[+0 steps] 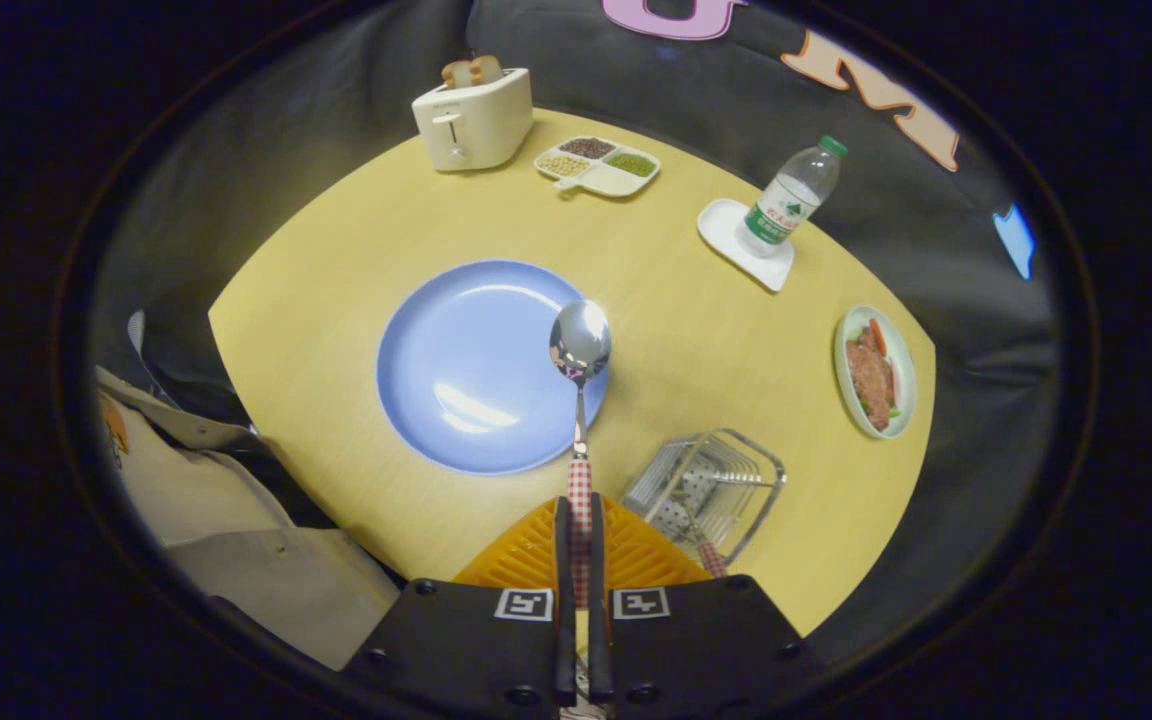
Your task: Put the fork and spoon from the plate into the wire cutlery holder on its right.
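Over the yellow table [356,250] I see my gripper [580,530] clenched on the spoon [580,345] above the plate [466,365], its handle end hidden between the fingers, the fork [698,540] hard to make out in the wire holder [711,485].

The fingers [580,530] hide part of the spoon [579,345] handle; the fork's [701,535] tines are indistinct.
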Action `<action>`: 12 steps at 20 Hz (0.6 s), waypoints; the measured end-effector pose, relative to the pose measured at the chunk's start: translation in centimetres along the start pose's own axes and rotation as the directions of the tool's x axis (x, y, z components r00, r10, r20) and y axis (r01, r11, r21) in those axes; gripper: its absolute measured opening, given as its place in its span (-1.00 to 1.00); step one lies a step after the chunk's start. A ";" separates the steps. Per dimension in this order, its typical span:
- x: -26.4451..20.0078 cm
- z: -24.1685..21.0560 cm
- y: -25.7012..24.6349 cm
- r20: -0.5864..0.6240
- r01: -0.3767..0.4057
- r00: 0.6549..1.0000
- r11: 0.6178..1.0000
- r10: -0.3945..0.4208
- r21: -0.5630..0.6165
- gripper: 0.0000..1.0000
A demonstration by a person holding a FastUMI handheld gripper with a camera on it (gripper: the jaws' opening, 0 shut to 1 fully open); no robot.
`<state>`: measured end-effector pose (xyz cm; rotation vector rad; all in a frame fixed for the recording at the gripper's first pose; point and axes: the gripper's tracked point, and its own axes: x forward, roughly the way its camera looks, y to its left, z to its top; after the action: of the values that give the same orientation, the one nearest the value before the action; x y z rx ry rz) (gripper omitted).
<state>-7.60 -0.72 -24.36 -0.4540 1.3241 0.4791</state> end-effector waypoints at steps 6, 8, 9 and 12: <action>-2.8 -1.5 -3.6 -0.068 0.018 0.997 0.999 -0.020 -0.027 -0.84; -3.6 -1.9 -4.7 -0.096 0.029 0.995 0.998 -0.033 -0.048 -0.84; -3.9 -2.3 -5.3 -0.111 0.030 0.993 0.998 -0.036 -0.053 -0.84; -4.8 -3.3 -6.8 -0.154 0.043 0.987 0.997 -0.053 -0.066 -0.84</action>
<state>-7.14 -8.52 -19.98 -0.5837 1.4483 0.4530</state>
